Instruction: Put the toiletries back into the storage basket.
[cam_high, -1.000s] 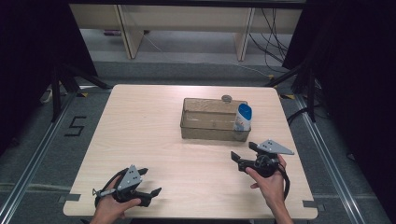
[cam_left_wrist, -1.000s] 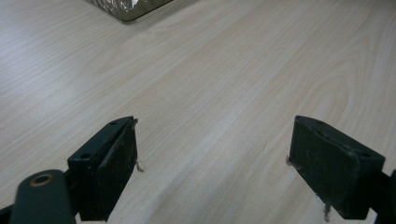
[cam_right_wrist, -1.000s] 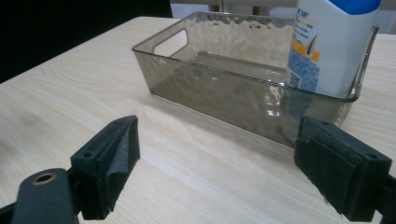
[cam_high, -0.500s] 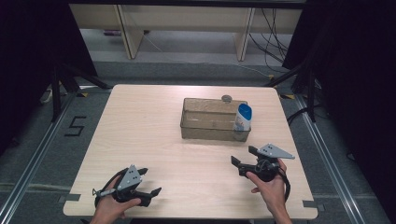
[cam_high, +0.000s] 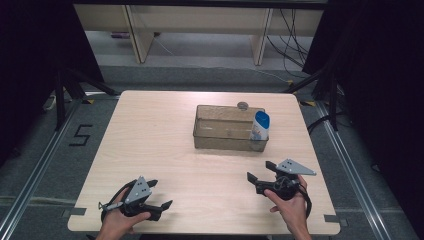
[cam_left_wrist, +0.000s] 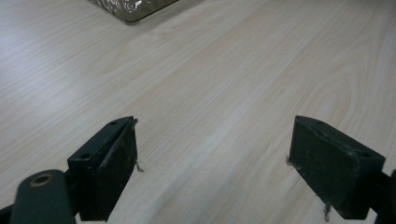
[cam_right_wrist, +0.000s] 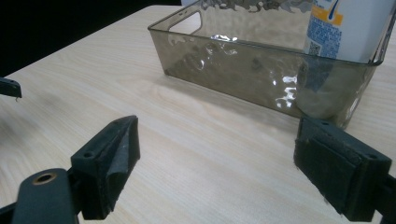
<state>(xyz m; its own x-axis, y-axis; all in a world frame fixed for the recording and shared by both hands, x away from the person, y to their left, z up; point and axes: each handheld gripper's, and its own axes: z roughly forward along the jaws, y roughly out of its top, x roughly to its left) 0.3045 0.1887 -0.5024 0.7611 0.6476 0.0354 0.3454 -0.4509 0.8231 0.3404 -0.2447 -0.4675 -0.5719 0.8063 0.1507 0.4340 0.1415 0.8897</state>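
Both grippers were spread open and empty, the left gripper (cam_high: 152, 195) resting near-left on the desk (cam_high: 160, 145), so the right gripper (cam_high: 260, 172) should approach the bottle (cam_high: 260, 126), upright in the bin's (cam_high: 222, 137) right end, from above.

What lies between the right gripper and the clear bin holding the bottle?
Only bare tabletop separates the right gripper from the clear bin, as the right gripper view shows.

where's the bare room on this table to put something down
The whole left half of the table beside the clear bin is bare, as is the strip between the left gripper and right gripper. Crowded: the bin's right end, where the bottle stands.
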